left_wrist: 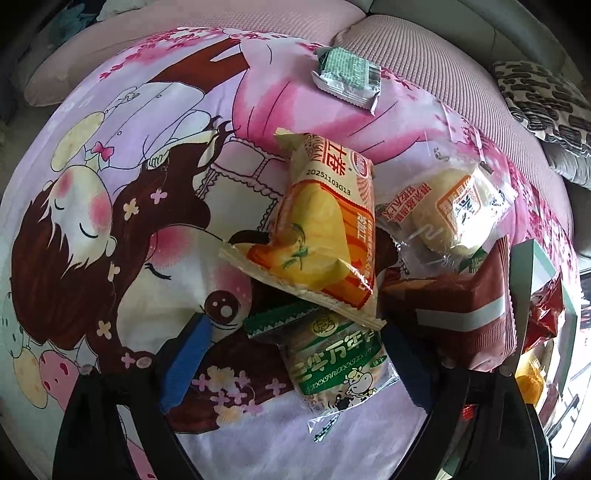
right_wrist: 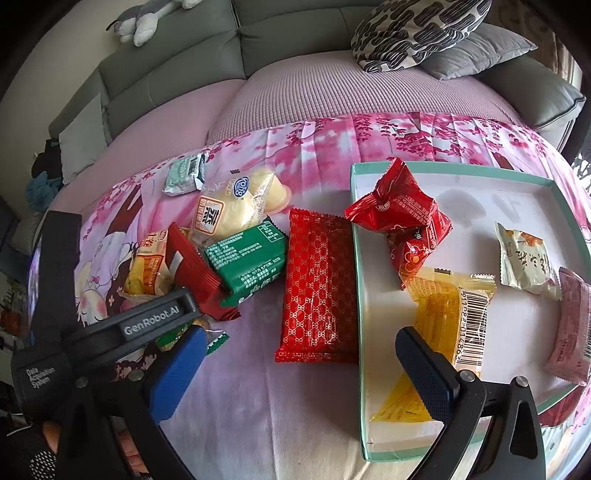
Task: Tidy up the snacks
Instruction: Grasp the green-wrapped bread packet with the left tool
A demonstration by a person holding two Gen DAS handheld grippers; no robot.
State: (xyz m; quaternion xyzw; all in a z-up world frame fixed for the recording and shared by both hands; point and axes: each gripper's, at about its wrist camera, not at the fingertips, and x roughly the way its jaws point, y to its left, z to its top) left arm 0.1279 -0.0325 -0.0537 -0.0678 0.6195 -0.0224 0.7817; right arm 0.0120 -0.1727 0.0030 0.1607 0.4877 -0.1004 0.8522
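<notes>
Your left tongs (left_wrist: 295,354) stand wide open and empty, straddling the green milk-biscuit packet (left_wrist: 332,365), whose long axis runs near to far between the pads; the yellow-orange pouch (left_wrist: 321,236) overlaps its far end. Your right tongs (right_wrist: 295,373), also open and empty, hang over the box (right_wrist: 364,295) edge. The wrappers are glossy, crinkled film on a soft printed blanket (left_wrist: 147,147).

Grey sofa (right_wrist: 177,62) (pink seat cover), patterned cushion (right_wrist: 417,29), daylight from the right.
</notes>
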